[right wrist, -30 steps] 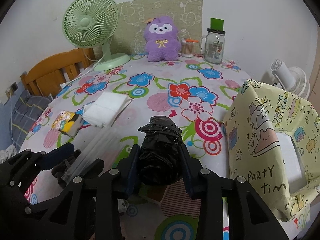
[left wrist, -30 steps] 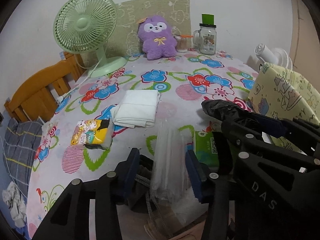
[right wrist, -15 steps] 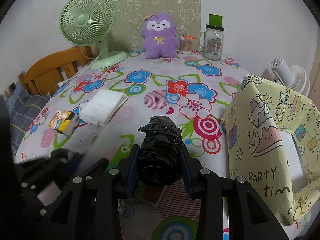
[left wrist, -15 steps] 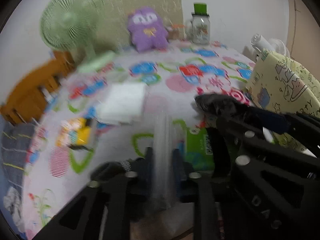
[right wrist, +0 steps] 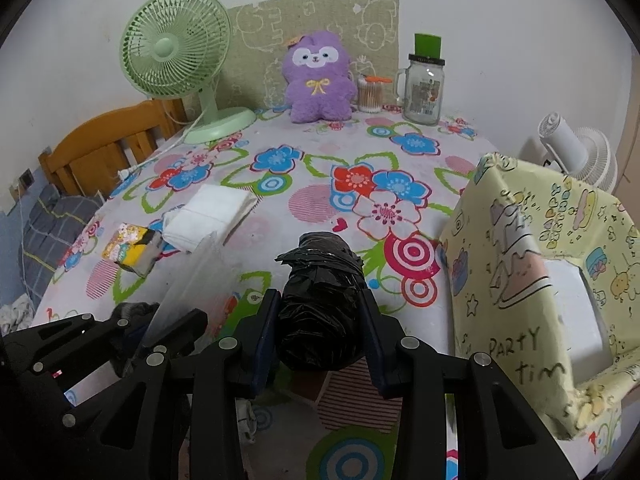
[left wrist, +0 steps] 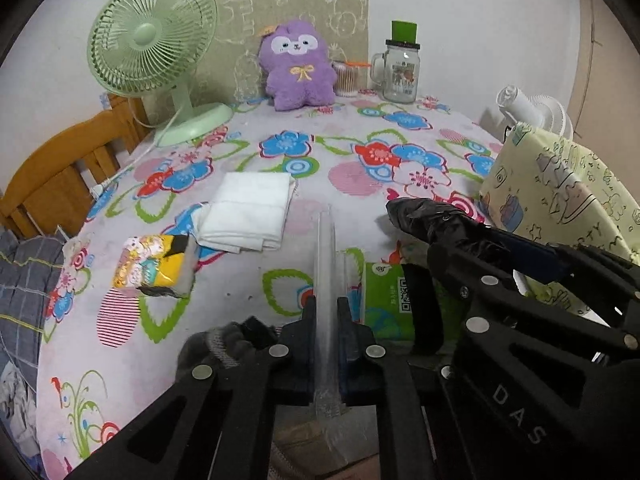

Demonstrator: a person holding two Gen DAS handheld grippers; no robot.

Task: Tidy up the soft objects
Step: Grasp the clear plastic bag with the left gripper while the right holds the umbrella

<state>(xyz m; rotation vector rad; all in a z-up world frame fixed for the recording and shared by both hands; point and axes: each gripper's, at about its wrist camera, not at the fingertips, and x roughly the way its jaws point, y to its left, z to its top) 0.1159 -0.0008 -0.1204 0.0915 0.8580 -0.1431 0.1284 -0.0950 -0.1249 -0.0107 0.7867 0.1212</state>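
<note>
My left gripper [left wrist: 326, 312] is shut on a clear plastic bag [left wrist: 328, 264], pinching it flat and upright near the table's front edge; it also shows in the right wrist view [right wrist: 188, 280]. My right gripper [right wrist: 320, 312] is shut on a black plastic bag roll [right wrist: 320, 292], which also shows in the left wrist view [left wrist: 424, 216]. A folded white cloth [left wrist: 248, 212], a small tissue pack [left wrist: 154, 266] and a green tissue pack [left wrist: 394, 300] lie on the flowered table [left wrist: 352, 176]. A purple plush toy [left wrist: 298, 66] sits at the back.
A green fan [left wrist: 156, 60] stands at the back left, a glass jar [left wrist: 400, 72] and a cotton-swab tub [left wrist: 348, 78] at the back right. A yellow patterned box [right wrist: 540, 272] stands at the right. A wooden chair [left wrist: 60, 176] is at the left. A grey knit item [left wrist: 224, 344] lies under my left gripper.
My left gripper has closed from open onto the clear plastic bag, flattening it between the fingers. The right gripper keeps its hold on the black roll.
</note>
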